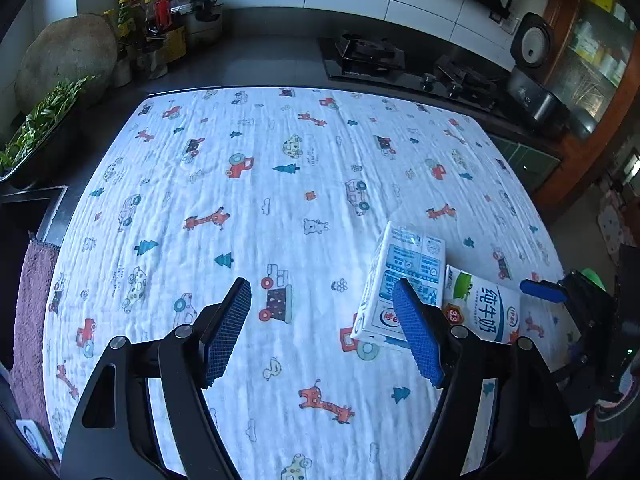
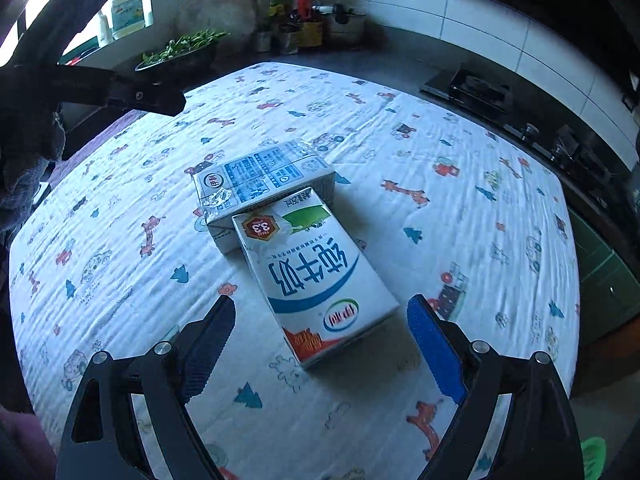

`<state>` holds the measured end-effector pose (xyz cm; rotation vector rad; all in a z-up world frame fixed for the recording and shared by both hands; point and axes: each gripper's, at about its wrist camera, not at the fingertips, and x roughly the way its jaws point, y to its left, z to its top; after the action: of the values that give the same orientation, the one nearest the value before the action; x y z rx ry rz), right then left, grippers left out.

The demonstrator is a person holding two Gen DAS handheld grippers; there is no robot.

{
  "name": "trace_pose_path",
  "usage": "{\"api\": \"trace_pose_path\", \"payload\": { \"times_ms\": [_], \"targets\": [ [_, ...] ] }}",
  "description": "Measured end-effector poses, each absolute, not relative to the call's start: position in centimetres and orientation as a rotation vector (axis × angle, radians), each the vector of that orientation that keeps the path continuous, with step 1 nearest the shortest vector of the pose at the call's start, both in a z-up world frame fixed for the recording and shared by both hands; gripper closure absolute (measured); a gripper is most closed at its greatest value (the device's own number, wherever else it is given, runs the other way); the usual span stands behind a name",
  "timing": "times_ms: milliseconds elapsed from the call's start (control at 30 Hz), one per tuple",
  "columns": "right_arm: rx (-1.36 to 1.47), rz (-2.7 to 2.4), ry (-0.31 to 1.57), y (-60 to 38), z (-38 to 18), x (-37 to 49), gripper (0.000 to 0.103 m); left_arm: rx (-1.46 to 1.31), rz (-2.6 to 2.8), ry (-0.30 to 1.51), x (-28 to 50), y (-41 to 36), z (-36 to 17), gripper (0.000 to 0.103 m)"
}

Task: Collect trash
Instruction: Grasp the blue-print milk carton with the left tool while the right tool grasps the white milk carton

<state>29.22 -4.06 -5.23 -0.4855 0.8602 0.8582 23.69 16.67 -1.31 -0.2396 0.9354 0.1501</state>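
A: Nearest the lens, the right gripper [image 2: 320, 344] gapes wide and empty, its blue pads flanking the near end of the white-and-blue milk carton with green print [image 2: 316, 276] on the cartoon-print cloth [image 2: 460, 208].

B: And the left gripper [image 1: 324, 332]?

A: Also wide, holding nothing; the second white carton with blue panels [image 1: 400, 276] lies just beside one pad.

B: Handling?

A: Probably light, crushable cardboard. Pinch across the long flat sides, gently.

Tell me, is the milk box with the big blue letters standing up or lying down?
Lying down. The milk box rests flat on its broad side on the cartoon cloth, its printed front facing up.
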Motion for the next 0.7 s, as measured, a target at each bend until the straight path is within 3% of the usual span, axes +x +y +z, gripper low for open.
{"api": "trace_pose_path", "payload": {
  "times_ms": [467, 700],
  "targets": [
    [-0.585, 0.946, 0.902, 0.3, -8.4, 31.9, 0.014, -0.284, 0.113, 0.959, 24.7, 17.7, -3.3, 0.026],
    [-0.585, 0.936, 0.895, -0.2, -8.3, 31.2, 0.027, -0.278, 0.063, 0.961, 25.7, 16.2, -3.8, 0.022]
  ]
}}
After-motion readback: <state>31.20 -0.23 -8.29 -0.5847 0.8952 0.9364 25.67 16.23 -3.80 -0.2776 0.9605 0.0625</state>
